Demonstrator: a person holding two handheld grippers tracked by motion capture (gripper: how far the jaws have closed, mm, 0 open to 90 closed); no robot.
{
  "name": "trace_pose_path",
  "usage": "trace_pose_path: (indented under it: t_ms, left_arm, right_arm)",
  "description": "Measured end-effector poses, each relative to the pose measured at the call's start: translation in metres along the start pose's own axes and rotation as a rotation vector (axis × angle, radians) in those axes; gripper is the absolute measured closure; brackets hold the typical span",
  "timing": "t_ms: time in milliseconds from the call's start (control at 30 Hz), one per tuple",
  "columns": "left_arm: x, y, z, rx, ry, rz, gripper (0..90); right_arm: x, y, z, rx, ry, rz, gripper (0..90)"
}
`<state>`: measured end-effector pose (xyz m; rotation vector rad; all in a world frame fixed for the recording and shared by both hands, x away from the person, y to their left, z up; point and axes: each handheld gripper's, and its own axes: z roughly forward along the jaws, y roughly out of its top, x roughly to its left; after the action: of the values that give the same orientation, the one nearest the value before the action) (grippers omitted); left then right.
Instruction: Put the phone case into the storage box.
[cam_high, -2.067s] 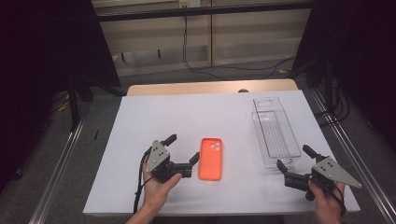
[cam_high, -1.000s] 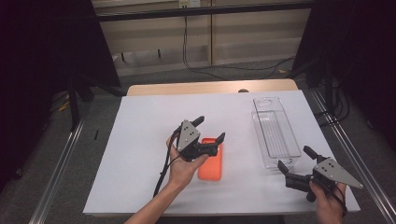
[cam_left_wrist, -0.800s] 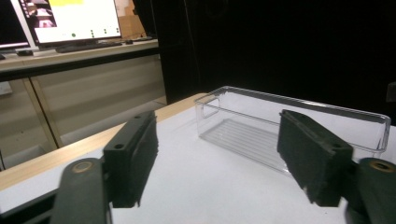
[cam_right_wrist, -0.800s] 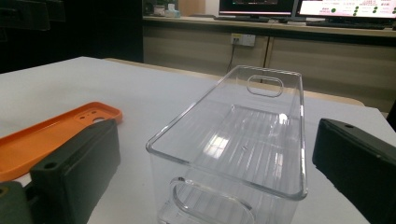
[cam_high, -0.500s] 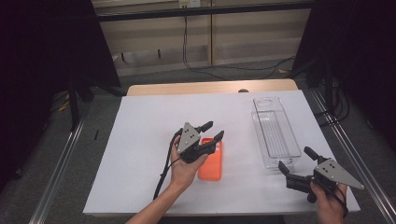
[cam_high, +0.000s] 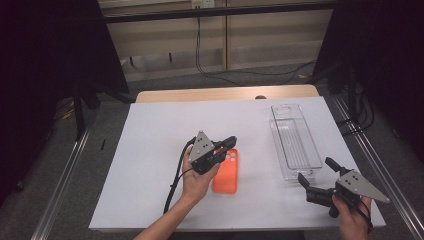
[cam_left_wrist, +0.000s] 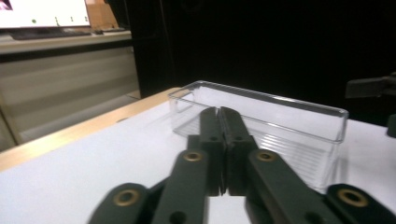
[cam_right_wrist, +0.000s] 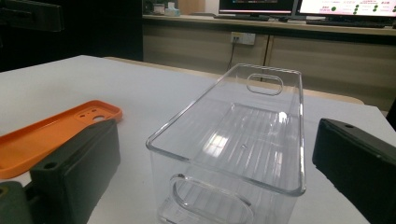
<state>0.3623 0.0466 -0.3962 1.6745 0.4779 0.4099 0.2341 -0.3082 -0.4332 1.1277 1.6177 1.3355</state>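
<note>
No readable labels or writing on anything. Left gripper (cam_high: 227, 143) held above the orange phone case (cam_high: 226, 172), tilted toward the clear bin (cam_high: 295, 145); jaws just closed, pads together w/ nothing between. Case lies flat mid-table (cam_high: 150, 150). Right gripper (cam_high: 314, 176) low near the bin's near end, jaws wide apart, empty.

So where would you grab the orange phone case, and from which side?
The orange case lies flat, hollow side up, so its thin raised rim is the only grippable part. Take a long edge, probably the right one facing the bin, from above with one jaw inside the rim.
</note>
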Motion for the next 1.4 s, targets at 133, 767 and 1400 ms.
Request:
trace_pose_path:
  t_ms: [133, 767, 1400]
  left_arm:
    - [0.0, 0.001, 0.001, 0.018, -0.02, -0.017, 90.0]
    - [0.011, -0.013, 0.016, 0.344, -0.104, -0.076, 90.0]
    - [0.0, -0.032, 0.039, 0.573, -0.174, -0.158, 90.0]
  right_arm:
    - [0.0, 0.0, 0.0, 0.0, 0.0, 0.0, 0.5]
    - [0.0, 0.0, 0.0, 0.0, 0.0, -0.001, 0.4]
    - [0.0, 0.0, 0.001, 0.003, 0.001, -0.005, 0.4]
